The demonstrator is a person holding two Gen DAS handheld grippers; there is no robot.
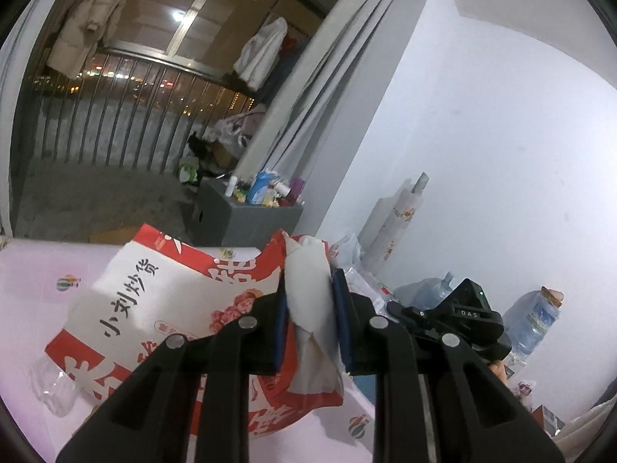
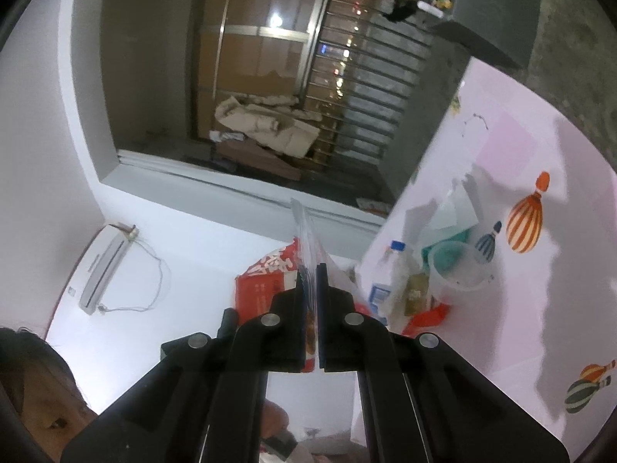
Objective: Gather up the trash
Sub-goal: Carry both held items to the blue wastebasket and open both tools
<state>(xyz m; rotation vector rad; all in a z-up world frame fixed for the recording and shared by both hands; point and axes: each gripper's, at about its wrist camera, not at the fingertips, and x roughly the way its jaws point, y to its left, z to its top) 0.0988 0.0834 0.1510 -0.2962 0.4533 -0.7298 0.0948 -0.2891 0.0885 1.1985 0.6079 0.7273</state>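
Surface: a pink table cover [image 1: 34,262] printed with striped balloons.
Room: white walls, a grey curtain [image 1: 331,77], a railed balcony at night.
Tissue: a crumpled white tissue [image 1: 308,301] is clamped by the left gripper [image 1: 310,301], long axis along the fingers, tip pointing away.
Bag: the clear edge of a red-and-white snack bag [image 2: 270,281] is pinched by the right gripper [image 2: 317,289], lifted beside the table.

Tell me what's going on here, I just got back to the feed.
A person is collecting trash with two handheld grippers. The left gripper is shut on a crumpled white tissue, held above a red and white snack bag. The right gripper is shut on the bag's clear edge, holding it up. A plastic cup and a small bottle are still on the pink table.
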